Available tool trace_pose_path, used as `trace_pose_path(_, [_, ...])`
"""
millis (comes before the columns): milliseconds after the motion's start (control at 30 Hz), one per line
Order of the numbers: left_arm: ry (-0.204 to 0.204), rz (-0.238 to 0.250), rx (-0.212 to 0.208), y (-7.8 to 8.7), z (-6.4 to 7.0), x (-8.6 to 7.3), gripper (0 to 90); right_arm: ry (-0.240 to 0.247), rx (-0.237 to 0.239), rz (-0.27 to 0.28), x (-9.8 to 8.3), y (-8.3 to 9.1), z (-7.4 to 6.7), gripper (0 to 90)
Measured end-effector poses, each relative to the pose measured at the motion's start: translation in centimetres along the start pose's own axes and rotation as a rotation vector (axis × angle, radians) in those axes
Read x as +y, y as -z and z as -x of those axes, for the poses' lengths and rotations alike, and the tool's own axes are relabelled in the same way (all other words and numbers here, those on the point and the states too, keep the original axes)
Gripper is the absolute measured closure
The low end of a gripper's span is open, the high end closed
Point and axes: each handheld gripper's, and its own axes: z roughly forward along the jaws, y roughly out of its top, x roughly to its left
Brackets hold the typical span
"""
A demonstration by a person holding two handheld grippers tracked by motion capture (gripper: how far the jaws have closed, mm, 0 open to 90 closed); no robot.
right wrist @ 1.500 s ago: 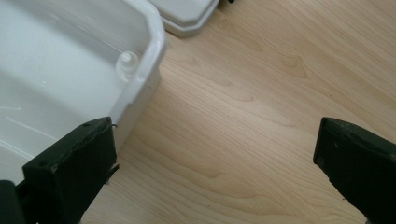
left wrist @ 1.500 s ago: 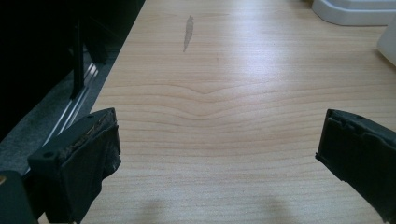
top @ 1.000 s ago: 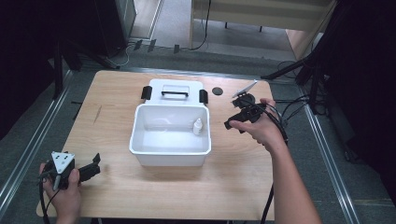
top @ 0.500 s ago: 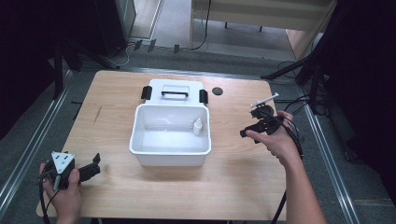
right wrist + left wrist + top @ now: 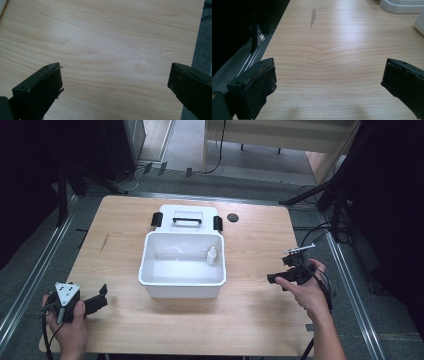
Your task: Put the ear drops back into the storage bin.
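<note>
Over the wooden table (image 5: 250, 320), in the high view, a white tub (image 5: 182, 280) is sitting near the middle with a small white bottle (image 5: 212, 255) standing upright inside it, close to its right wall. A white lid (image 5: 186, 216) with a dark handle and black clips is lying flat just behind the tub, touching or nearly touching its far rim (which of the two is hard to tell), and a small dark round spot (image 5: 232, 217) is lying just to the right of the lid. The left gripper (image 5: 98, 301) is resting low at the table's near left corner, held in the left hand (image 5: 67, 330), well apart from the tub and pointing toward it. The right gripper (image 5: 280, 277) is hovering near the table's right edge, held in the right hand (image 5: 307, 292), to the right of the tub and clear of it. Along the left gripper view, the two black jaws are standing wide apart with nothing but bare wood between them, while a corner of the tub (image 5: 419, 23) is showing at the upper right. Along the right gripper view, the jaws are likewise spread wide over bare wood, with the table's edge (image 5: 197, 50) running down the right side.
</note>
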Motion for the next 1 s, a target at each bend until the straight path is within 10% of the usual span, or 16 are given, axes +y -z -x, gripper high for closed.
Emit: trace_pose_path(1000, [-0.005, 0.003, 0.004, 0.0, 0.1, 0.0, 0.0, -0.130, 0.043, 0.363, -12.7, -1.9, 3.7, 0.0])
